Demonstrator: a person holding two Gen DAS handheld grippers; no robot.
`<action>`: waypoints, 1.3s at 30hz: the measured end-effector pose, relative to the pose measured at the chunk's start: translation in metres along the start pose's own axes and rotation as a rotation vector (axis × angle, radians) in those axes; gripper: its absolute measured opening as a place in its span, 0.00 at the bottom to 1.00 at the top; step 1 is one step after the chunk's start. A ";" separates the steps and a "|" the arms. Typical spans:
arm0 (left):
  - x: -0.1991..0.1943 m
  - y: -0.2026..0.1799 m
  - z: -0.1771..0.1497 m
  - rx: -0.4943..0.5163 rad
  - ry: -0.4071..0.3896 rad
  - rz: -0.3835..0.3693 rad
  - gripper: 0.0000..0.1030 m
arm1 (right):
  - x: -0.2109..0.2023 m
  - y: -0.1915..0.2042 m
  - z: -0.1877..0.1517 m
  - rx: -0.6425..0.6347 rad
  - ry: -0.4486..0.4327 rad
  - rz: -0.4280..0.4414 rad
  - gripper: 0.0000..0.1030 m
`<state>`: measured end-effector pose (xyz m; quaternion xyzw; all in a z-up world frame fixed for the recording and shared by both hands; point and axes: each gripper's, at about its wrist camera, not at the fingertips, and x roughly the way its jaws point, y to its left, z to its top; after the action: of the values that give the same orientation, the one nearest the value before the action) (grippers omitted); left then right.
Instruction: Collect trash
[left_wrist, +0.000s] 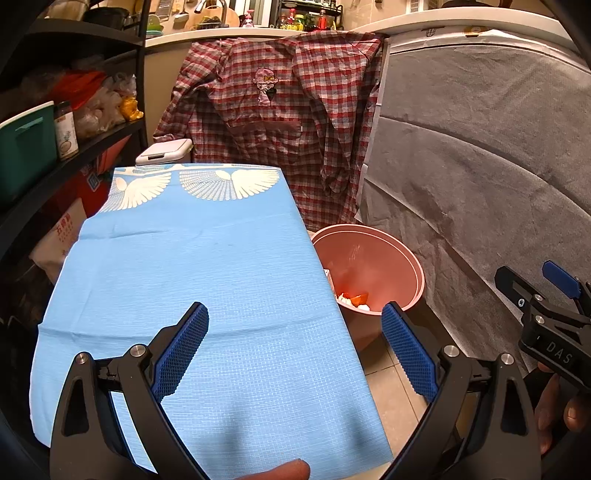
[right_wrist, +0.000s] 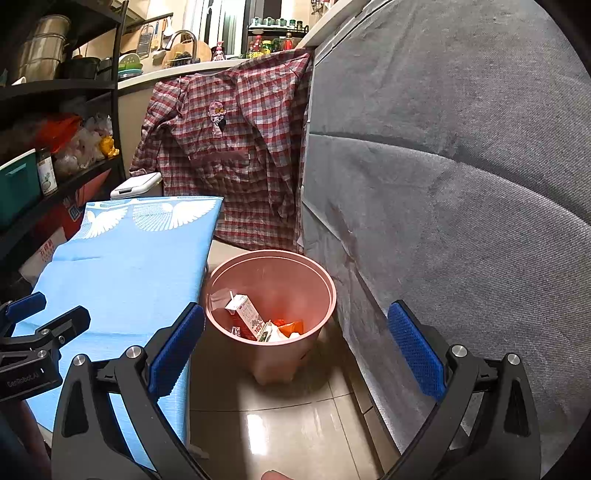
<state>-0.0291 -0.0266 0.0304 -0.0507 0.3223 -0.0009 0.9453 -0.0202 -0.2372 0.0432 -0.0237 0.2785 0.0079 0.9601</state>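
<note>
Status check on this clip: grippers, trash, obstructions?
Both hand-held grippers open, empty. Pink bin on floor holds carton and wrappers. Blue tabletop shows no trash.

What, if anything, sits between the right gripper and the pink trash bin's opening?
Nothing visible does. The right gripper is open and empty, facing the pink trash bin across bare floor tile. The blue-covered table stands beside the bin's left, not across it.

We're holding both tongs spread wide, nothing between the pads. Left tongs are pointing forward, blue pads facing each other. Right tongs are sitting alongside, just to the right, same pose. A fingertip is showing at the bottom edge of the left view.
</note>
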 end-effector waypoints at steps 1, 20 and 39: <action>0.000 0.000 0.000 0.001 0.000 0.002 0.89 | 0.000 0.000 0.000 0.000 -0.001 -0.001 0.95; 0.001 -0.004 -0.001 0.003 0.006 -0.010 0.89 | 0.001 -0.004 0.002 0.003 -0.001 -0.001 0.95; 0.003 -0.006 -0.003 0.000 0.007 -0.013 0.91 | 0.000 -0.003 0.001 0.003 -0.001 -0.002 0.95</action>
<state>-0.0287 -0.0326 0.0269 -0.0529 0.3251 -0.0074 0.9442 -0.0197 -0.2406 0.0441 -0.0225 0.2779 0.0064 0.9603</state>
